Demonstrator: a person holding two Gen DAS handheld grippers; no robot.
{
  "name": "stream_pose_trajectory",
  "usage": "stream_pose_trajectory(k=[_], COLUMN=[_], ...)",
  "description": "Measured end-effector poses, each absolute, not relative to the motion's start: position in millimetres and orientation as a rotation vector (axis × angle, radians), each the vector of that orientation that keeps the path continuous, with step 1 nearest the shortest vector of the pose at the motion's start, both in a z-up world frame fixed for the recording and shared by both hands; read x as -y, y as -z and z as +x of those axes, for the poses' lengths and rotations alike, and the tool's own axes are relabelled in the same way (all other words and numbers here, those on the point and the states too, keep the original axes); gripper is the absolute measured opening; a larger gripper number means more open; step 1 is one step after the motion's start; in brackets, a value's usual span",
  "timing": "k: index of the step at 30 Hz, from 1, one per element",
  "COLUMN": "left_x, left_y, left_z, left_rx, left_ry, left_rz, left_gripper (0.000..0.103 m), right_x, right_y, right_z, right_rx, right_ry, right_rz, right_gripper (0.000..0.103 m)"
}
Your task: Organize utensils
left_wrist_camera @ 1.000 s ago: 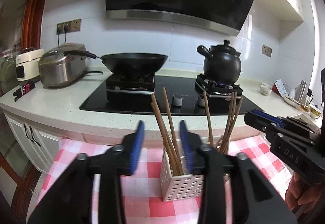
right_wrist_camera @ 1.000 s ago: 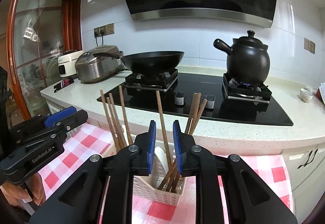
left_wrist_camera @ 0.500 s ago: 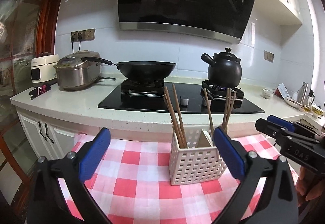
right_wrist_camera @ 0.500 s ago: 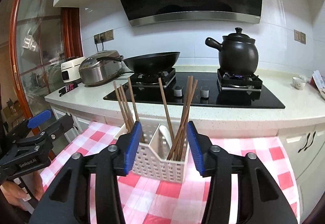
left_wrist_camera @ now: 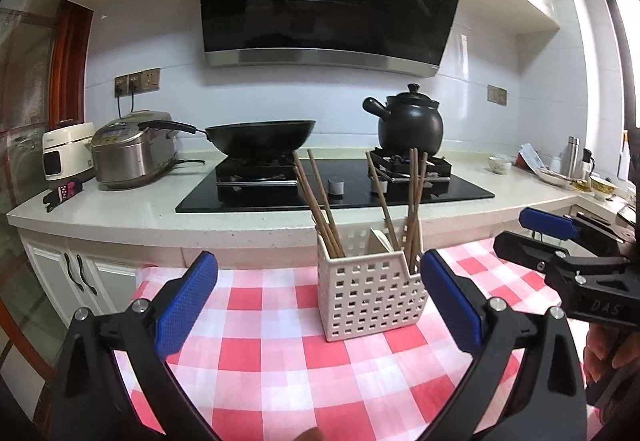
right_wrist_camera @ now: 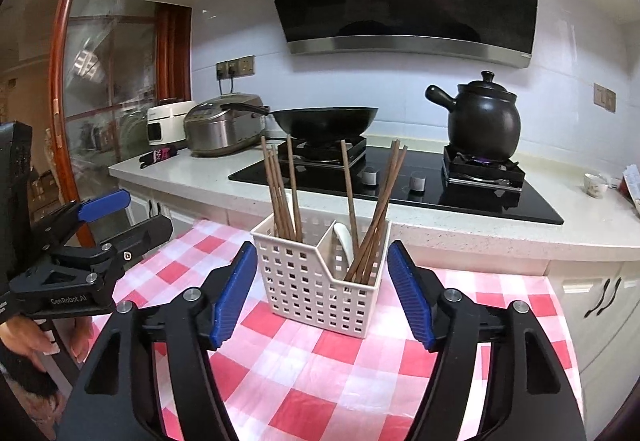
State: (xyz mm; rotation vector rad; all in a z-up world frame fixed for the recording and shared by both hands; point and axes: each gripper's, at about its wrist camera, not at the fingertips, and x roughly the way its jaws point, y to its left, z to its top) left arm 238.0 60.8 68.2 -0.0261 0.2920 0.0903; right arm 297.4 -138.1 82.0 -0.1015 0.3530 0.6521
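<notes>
A white perforated basket [left_wrist_camera: 370, 297] [right_wrist_camera: 316, 281] stands on the red-checked cloth [left_wrist_camera: 256, 353]. Brown chopsticks lean in its left compartment [left_wrist_camera: 320, 209] [right_wrist_camera: 280, 193] and its right one [left_wrist_camera: 414, 201] [right_wrist_camera: 376, 217], beside a white spoon [right_wrist_camera: 344, 237]. My left gripper [left_wrist_camera: 318, 281] is wide open in front of the basket, pads apart from it. The jaws of my right gripper [right_wrist_camera: 320, 261] are opening; the basket shows in the gap ahead and the pads touch nothing. Each gripper also appears from the side: the right [left_wrist_camera: 516, 231] and the left [right_wrist_camera: 146, 211].
Behind the table runs a white counter [left_wrist_camera: 120, 213] with a black hob, a wok [left_wrist_camera: 260, 137], a black clay pot [left_wrist_camera: 410, 125] and a rice cooker [left_wrist_camera: 132, 149]. A person's hand [right_wrist_camera: 24, 341] holds the left gripper. The cloth's far edge meets the cabinets.
Both grippers have opened and drawn back from the basket. The chopsticks that stood between their narrow jaws now lean free in the basket.
</notes>
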Motion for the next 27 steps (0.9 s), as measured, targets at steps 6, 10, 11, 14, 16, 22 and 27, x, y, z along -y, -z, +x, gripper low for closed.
stream_pose_trajectory(k=[6,10,11,14,16,22,27], left_x=[-57.8,-59.5,-59.0,-58.2,-58.3,-60.3,-59.6], left_y=[-62.7,-60.8,-60.2,-59.8,-58.9,-56.8,-54.7], left_z=[236.4,233.8,233.1,233.3,232.5,230.8,229.7], left_rx=[-0.292,-0.280,-0.276,-0.278,-0.276,-0.278,-0.278], left_ry=[-0.080,-0.079,-0.084,-0.110,-0.107,-0.066,-0.050], left_rz=[-0.002,-0.019,-0.017,-0.008,-0.007,-0.023,-0.028], left_gripper=[0.098,0.098,0.098,0.098,0.098,0.098,0.098], right_x=[143.8,144.7,145.1,145.2,146.6,150.3,150.8], right_y=[-80.0,-78.6,-78.2,-78.3,-77.8,-78.8,-79.4], right_z=[301.2,301.3,301.1,301.0,300.1,299.4,298.7], right_rx=[-0.362,-0.363,-0.363,-0.362,-0.361,-0.353,-0.352], right_ry=[-0.660,-0.657,-0.657,-0.656,-0.656,-0.656,-0.657], right_rz=[-0.089,-0.094,-0.094,-0.094,-0.095,-0.099,-0.101], right_gripper=[0.072,0.078,0.078,0.080,0.080,0.082,0.083])
